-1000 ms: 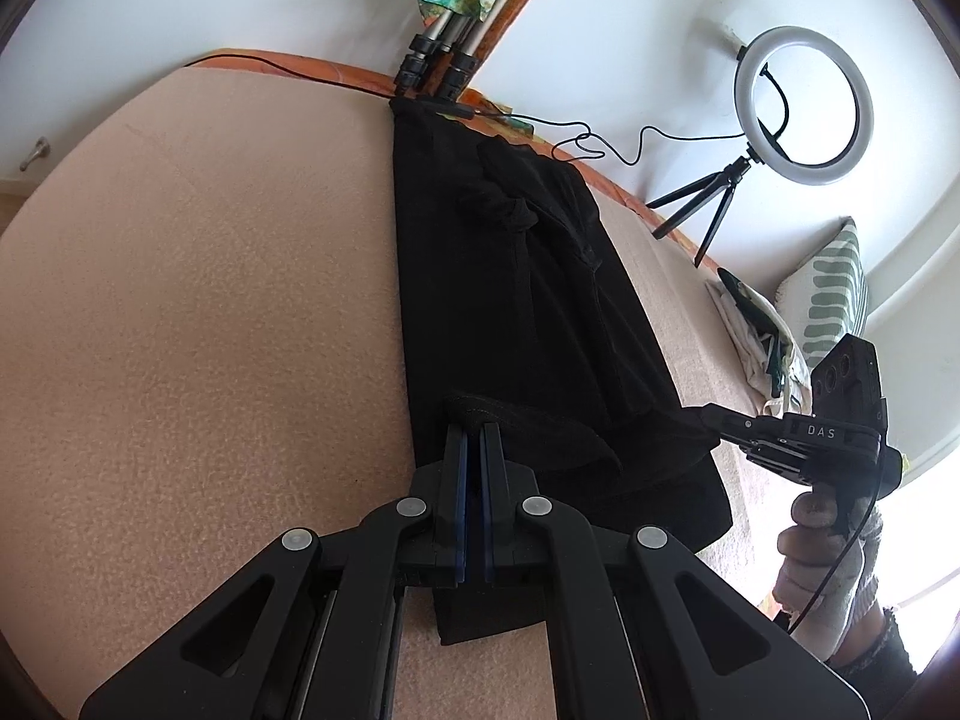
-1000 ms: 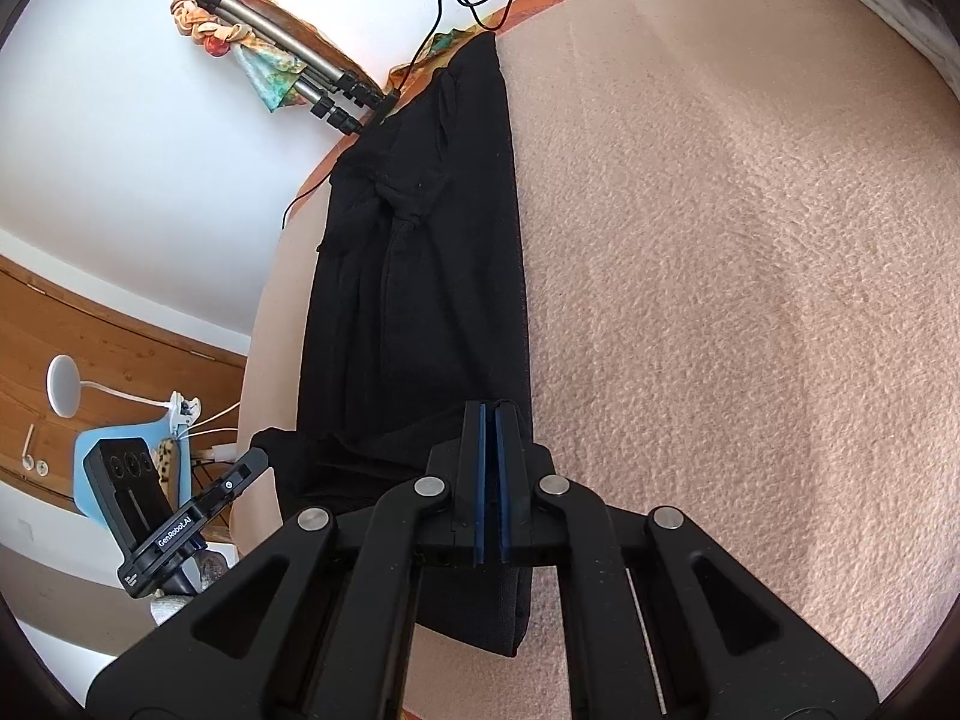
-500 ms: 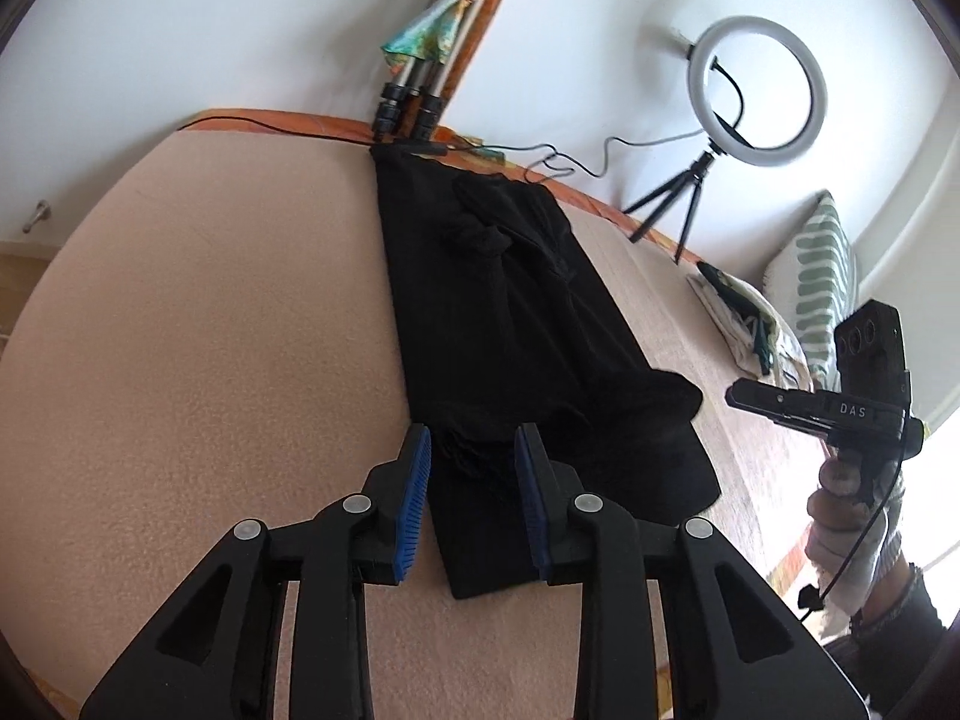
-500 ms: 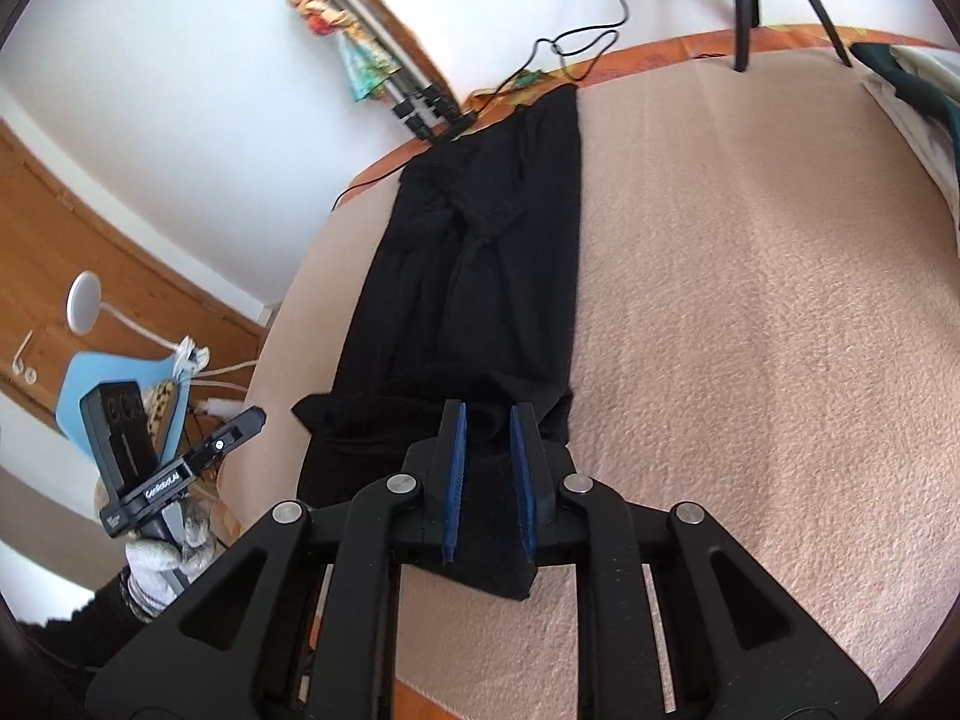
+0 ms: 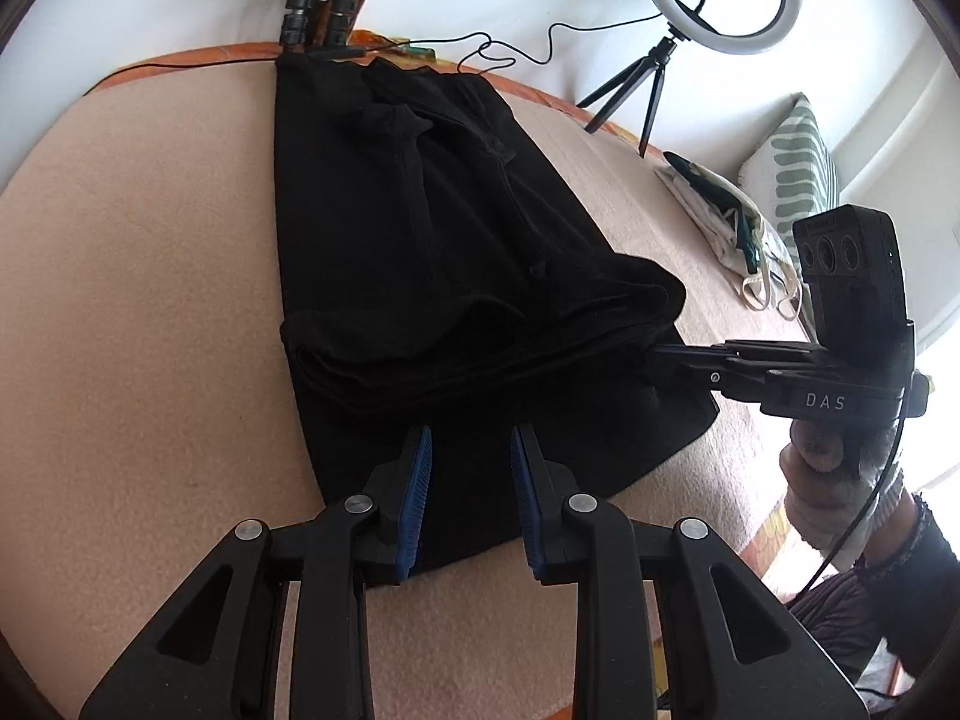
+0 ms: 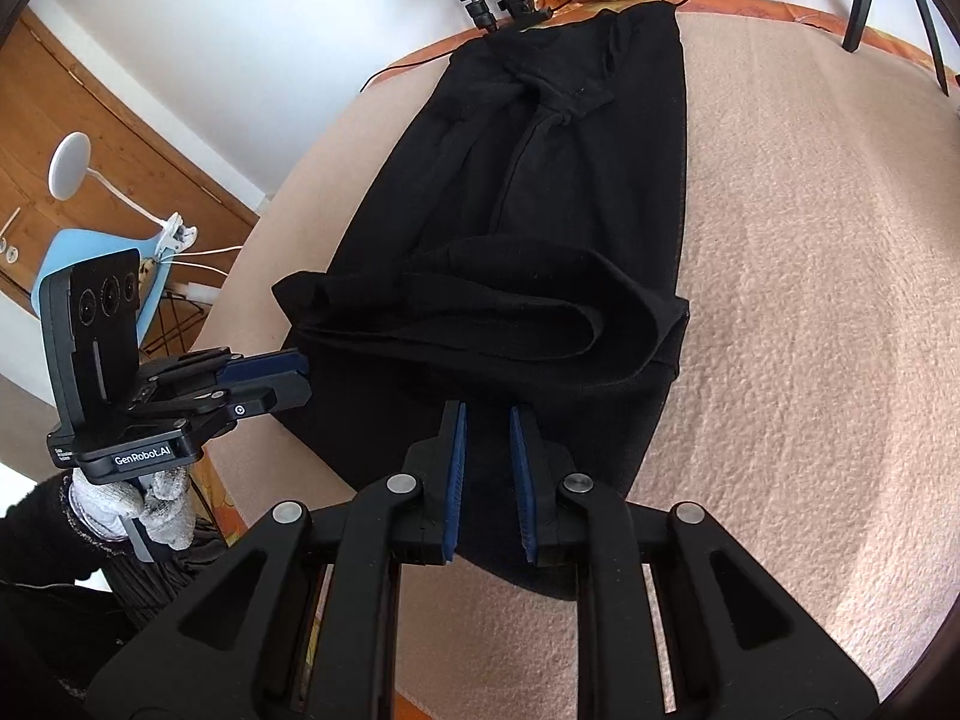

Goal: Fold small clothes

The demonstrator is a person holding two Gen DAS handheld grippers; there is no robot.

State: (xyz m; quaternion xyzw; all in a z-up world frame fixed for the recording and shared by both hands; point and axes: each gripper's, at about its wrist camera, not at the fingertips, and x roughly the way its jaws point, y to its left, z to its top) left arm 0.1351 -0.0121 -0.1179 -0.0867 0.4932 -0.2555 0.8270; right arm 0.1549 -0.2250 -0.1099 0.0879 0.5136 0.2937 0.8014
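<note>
**A:** Where does the folding stand?

**B:** The black garment (image 5: 420, 252) lies lengthwise down the middle of the bed (image 5: 138, 276), on its peach blanket, already narrowed into a long strip. Its far end reaches the bed's far edge by the tripod legs (image 5: 312, 6). The near end has been turned over onto itself, so there's a thick rolled fold (image 6: 498, 312) lying across the strip, with a single flat layer of cloth left nearer me.

**A:** And your tongs?

**B:** Both have just let go. My left tongs (image 5: 468, 480) have been opening and now stand apart above the near flap, nothing pinched between the blue pads (image 5: 417, 480). My right tongs (image 6: 487, 456) opened as well and stand a little narrower, likewise empty, with cloth underneath but not gripped. From the left camera the right tongs show side-on at the garment's right edge; I can't tell from that angle whether they touch it.

**A:** So is it done?

**B:** Not by my reckoning. The lengthwise folds look finished and one crosswise fold is started, but that fold is loose and puffy, one corner sticks out to the side, and most of the strip remains stretched out toward the tripod. I'd judge it somewhere past halfway: the bundle needs flattening and another turn or two before it's a compact packet.

**A:** Anything else waiting?

**B:** A pale heap of cloth (image 5: 738, 234) sits at the bed's right side near the striped pillow (image 5: 804, 162); whether it's next in line I can't say.
</note>
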